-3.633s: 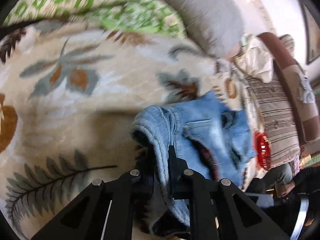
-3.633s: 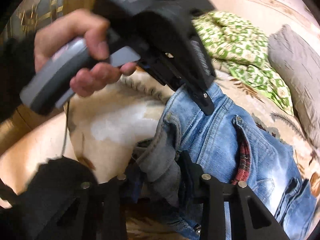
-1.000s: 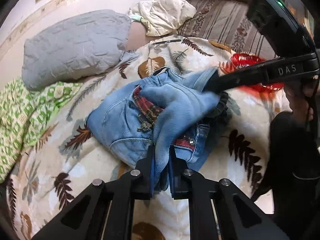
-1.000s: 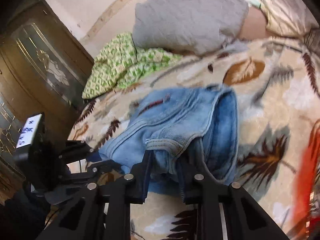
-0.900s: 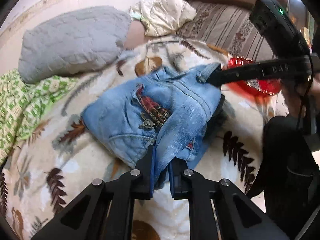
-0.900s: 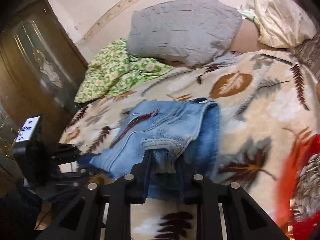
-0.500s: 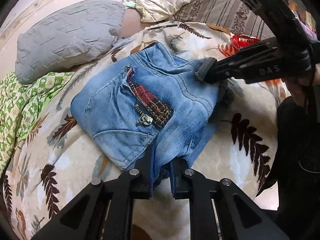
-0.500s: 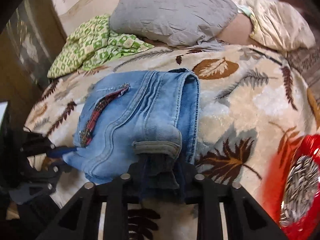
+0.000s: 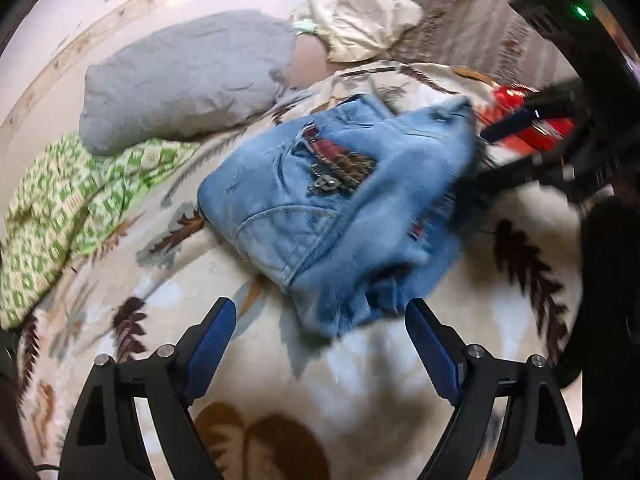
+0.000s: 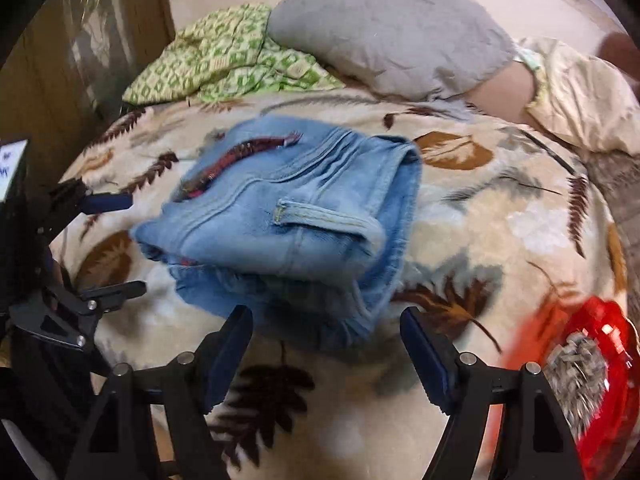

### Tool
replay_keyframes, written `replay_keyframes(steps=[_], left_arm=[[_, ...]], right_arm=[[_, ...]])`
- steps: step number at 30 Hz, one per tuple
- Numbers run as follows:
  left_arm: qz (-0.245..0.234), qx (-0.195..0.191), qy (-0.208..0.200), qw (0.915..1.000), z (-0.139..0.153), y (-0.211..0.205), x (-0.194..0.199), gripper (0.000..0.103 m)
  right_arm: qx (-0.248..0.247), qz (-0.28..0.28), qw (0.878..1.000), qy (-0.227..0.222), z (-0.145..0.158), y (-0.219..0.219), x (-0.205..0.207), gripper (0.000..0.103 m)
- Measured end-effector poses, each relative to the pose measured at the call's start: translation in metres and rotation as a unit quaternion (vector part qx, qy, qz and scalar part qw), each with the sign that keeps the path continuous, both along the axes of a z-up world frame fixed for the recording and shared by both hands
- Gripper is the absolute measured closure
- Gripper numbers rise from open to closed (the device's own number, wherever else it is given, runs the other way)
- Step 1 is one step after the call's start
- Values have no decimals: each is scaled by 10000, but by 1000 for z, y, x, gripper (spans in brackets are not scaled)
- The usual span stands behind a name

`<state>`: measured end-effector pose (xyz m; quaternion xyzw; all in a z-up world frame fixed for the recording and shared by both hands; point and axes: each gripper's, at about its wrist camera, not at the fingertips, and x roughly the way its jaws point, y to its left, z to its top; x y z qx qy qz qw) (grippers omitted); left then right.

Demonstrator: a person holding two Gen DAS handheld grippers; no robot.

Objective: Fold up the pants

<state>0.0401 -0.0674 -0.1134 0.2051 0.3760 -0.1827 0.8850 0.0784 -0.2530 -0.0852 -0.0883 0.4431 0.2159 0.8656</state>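
While jeans [image 9: 332,208] lie folded in middle of blanket [image 9: 360,392], left gripper [image 9: 320,344] and right gripper [image 10: 326,354] hang wide open, holding nothing. Bundle just ahead of both, long axis across; right gripper seems nearer.

The pants [image 9: 336,208] lay mid-frame on the bed [image 9: 360,380] in the left wrist view, a pillow [image 9: 184,80] at upper left behind them, a quilt [image 9: 72,208] at left, a bowl [image 10: 580,376] at lower right in the right wrist view.
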Motion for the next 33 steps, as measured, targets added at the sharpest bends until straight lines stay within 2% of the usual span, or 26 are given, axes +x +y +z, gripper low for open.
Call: replay_keyframes(steps=[1, 2, 3, 4, 6, 7, 8, 10, 11, 12, 15, 20, 22, 24, 25, 27, 30, 32, 33], left_arm=[[85, -101, 31, 9999, -1, 0, 7, 16], [84, -199, 48, 9998, -1, -1, 10, 21], [50, -332, 123, 9994, -2, 0, 14, 43], [45, -376, 322, 9988, -5, -1, 21, 58], [6, -454, 499, 9977, -4, -2, 25, 67], [-57, -412, 536, 9977, -3, -4, 24, 70], [-125, -396, 601, 9973, -3, -6, 22, 79], [-130, -305, 593, 9977, -4, -7, 16, 82], [-89, -227, 644, 9976, -8, -6, 16, 90], [24, -183, 774, 9968, -15, -2, 19, 90], [199, -553, 1062, 9926, -23, 10, 27, 90], [158, -193, 927, 9954, -21, 0, 23, 90], [215, -257, 916, 9952, -18, 2, 21, 87], [274, -279, 869, 9954, -10, 6, 17, 75], [324, -270, 863, 9954, -5, 9, 15, 69], [425, -226, 753, 9960, 6, 15, 12, 44], [548, -106, 486, 9973, 24, 25, 6, 23], [632, -22, 364, 9973, 36, 31, 8, 17], [683, -10, 307, 9972, 42, 35, 11, 17]], right_arm=[[20, 4, 10000, 76, -4, 2, 5, 32], [139, -28, 9998, 139, -5, 3, 10, 40], [316, -124, 9993, 122, -3, -1, 15, 51], [409, -102, 9990, 125, -3, -2, 16, 62], [382, -75, 9990, 222, -3, -4, 19, 71], [333, -58, 9991, 258, -2, -3, 19, 72], [256, -49, 9993, 271, -2, -2, 19, 74], [99, -100, 9995, 285, 0, 0, 19, 74], [84, -134, 9994, 299, 1, 0, 19, 74], [63, -190, 9993, 321, 0, 0, 20, 74], [-2, -266, 9982, 540, -15, 0, 29, 74], [25, -352, 9979, 550, -19, -1, 31, 73], [36, -337, 9982, 500, -16, -1, 29, 65], [22, -452, 9979, 472, -11, -7, 24, 39], [-43, -532, 9976, 433, -9, -9, 23, 35], [39, -615, 9975, 355, 2, -20, 17, 35], [220, -756, 9966, 256, 19, -33, 13, 35], [319, -813, 9960, 187, 29, -38, 15, 35], [373, -852, 9956, 141, 36, -39, 17, 35]])
